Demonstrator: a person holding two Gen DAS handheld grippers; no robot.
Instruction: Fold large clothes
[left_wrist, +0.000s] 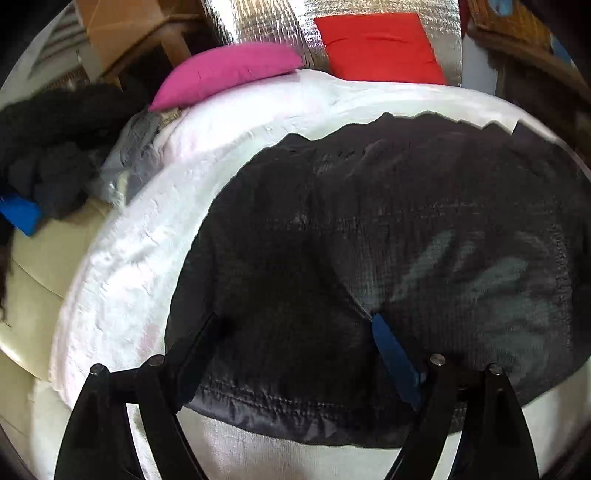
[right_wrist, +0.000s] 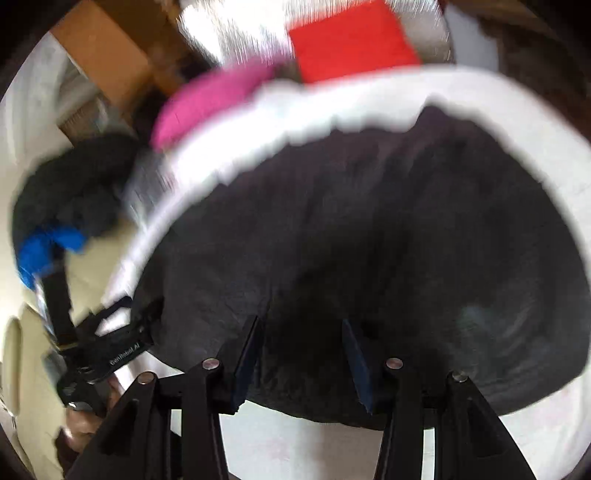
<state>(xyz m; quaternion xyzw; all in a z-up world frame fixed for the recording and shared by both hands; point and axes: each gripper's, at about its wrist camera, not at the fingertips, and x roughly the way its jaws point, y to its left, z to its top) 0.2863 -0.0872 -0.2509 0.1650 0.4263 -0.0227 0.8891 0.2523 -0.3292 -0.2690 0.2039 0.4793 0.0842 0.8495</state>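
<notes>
While the left tongs stand wide apart over the near hem of the dark garment, clamping nothing, the right tongs hover half-apart above the same cloth, pads clear of it. The garment lies spread on the white-covered bed, reaching its near edge. Pink cushion and red cushion mark the far edge.

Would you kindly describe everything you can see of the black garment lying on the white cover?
The black garment is large, of thin, slightly shiny fabric with a fine grid texture and a stitched hem along its near edge. It lies spread almost flat, wrinkled, on the white cover, its far edge ragged. The left gripper, wide open, straddles its near left part; the right gripper stands over its near edge, nothing visibly pinched.
</notes>
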